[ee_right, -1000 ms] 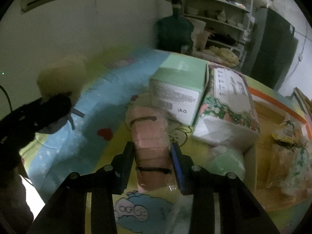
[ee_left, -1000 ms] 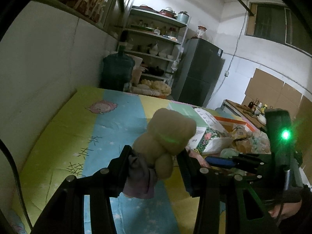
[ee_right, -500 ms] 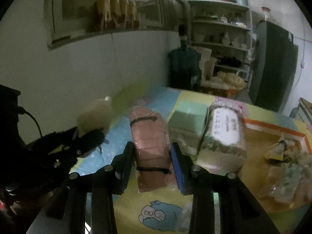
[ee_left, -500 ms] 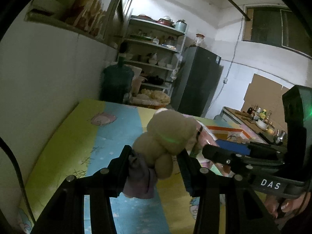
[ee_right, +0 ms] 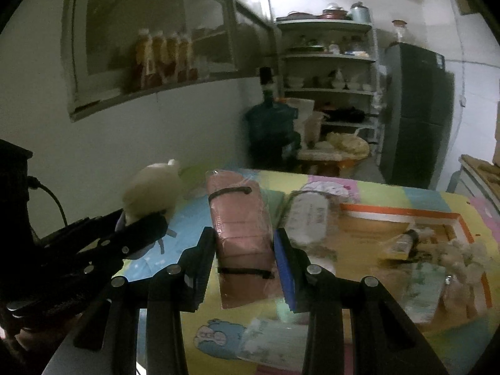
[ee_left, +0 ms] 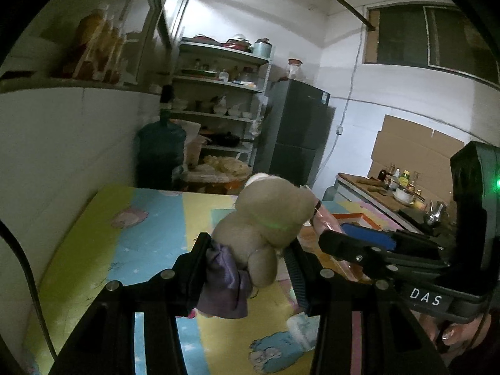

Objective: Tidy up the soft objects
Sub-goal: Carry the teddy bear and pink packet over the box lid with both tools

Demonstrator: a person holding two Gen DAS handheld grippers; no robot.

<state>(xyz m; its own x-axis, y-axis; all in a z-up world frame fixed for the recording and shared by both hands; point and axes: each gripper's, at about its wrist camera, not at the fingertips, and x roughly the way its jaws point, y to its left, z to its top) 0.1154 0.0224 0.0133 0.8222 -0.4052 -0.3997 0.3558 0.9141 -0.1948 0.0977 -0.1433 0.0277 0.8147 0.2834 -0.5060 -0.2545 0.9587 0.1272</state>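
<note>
My left gripper is shut on a beige plush toy with a purple cloth part, held up above the cartoon-print table cover. To its right the right gripper crosses the left wrist view, a hand behind it. In the right wrist view my right gripper is shut on a pink wrapped soft pack with black bands, lifted off the table. The left gripper with the plush toy shows at the left.
An orange-rimmed tray with soft items lies at the right of the table. A floral tissue pack sits beside it. A water jug, shelves and a dark fridge stand beyond. A wall runs along the left.
Both grippers rose with their loads, and both views now tilt up toward the room. The pink pack has come off the table. The right gripper has moved closer into the left wrist view.
</note>
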